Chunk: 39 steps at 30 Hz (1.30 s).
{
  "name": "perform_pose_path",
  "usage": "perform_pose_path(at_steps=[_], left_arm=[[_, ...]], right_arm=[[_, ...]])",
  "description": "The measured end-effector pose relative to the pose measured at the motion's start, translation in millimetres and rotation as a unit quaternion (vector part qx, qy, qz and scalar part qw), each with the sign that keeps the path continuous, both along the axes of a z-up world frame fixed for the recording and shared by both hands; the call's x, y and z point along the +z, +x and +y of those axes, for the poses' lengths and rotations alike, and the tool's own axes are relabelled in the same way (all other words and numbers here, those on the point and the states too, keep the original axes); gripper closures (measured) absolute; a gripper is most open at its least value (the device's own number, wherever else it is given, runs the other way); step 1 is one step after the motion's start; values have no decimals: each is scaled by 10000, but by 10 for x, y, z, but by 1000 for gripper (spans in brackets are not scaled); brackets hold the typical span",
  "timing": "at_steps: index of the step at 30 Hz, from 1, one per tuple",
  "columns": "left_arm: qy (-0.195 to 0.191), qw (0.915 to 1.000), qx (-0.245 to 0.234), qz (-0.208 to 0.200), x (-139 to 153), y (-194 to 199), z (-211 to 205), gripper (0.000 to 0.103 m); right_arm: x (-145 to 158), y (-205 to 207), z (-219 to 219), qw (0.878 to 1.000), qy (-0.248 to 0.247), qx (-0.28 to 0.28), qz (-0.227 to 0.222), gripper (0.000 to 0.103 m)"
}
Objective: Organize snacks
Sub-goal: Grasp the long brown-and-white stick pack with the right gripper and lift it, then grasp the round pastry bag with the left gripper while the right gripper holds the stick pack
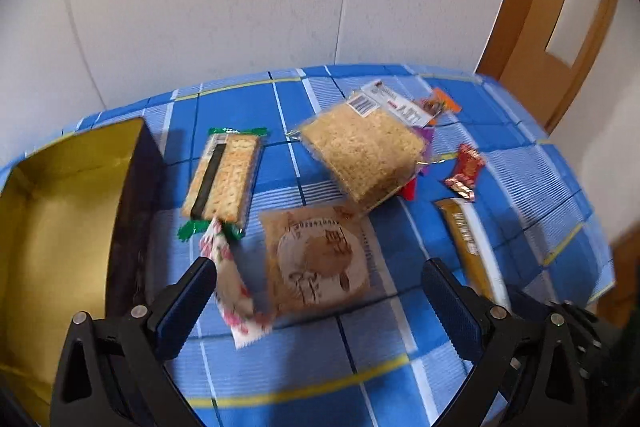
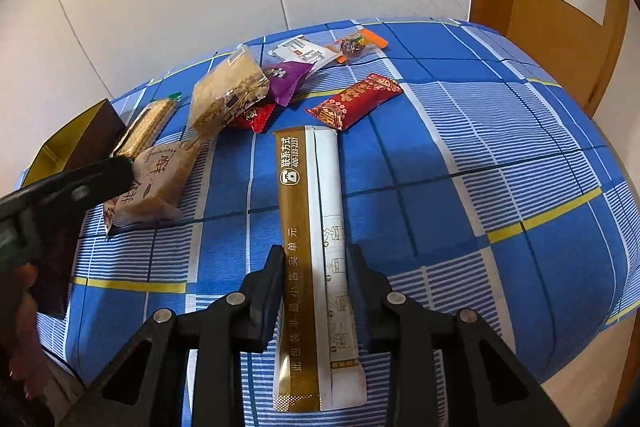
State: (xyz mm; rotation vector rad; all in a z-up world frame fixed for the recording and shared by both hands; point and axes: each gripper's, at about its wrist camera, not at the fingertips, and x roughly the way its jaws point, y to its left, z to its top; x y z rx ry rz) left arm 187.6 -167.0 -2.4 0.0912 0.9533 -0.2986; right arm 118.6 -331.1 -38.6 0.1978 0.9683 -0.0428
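The gold-and-white stick sachet [image 2: 316, 267] lies flat on the blue checked tablecloth [image 2: 460, 187] at the table's near edge, its long axis running straight from that edge toward the far wall. The right gripper [image 2: 314, 267] has its two fingers pressed on the sachet's long sides near its near end, pinching it across its width.

The left gripper [image 1: 320, 279] stands spread wide with nothing pinched; a pink-and-white wrapped sweet [image 1: 230, 283] lies against its left finger, blurred, and whether it is touched cannot be told. Just beyond sits a square brown cake packet [image 1: 320, 259].

To the left, at the table's left edge, an open box with a gold inside [image 1: 52, 219] stands empty in the part that shows. Beside it lies a long cracker pack [image 1: 222, 175], pointing away. Farther in, a square rice-cake pack [image 1: 364, 155] leans on a red sweet [image 2: 252, 119] and a purple sweet [image 2: 286, 79]. A red patterned packet [image 2: 354, 101] lies past the sachet's far end. A white label packet [image 2: 302, 53] and an orange packet [image 2: 360, 45] sit by the far edge.

The cloth right of the sachet is bare to the right edge.
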Motion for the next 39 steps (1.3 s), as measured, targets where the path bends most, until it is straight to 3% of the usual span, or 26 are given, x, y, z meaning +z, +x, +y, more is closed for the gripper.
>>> perform_pose_path(at_steps=[3, 7, 17, 32, 39], left_arm=[[315, 9992, -224, -90, -62, 77, -128, 5], [535, 9975, -445, 95, -195, 154, -223, 30], [902, 9945, -498, -183, -312, 114, -251, 43], [-23, 9993, -337, -128, -186, -68, 180, 47], [-587, 9973, -384, -206, -19, -184, 371, 47]], right_arm=[[-4, -2, -7, 10000, 43, 0, -13, 71], [-9, -6, -45, 9999, 155, -11, -31, 71], [-23, -2, -165, 9976, 658, -189, -50, 71], [-18, -13, -75, 9991, 363, -210, -66, 72], [-11, -32, -119, 9976, 576, -351, -154, 74]])
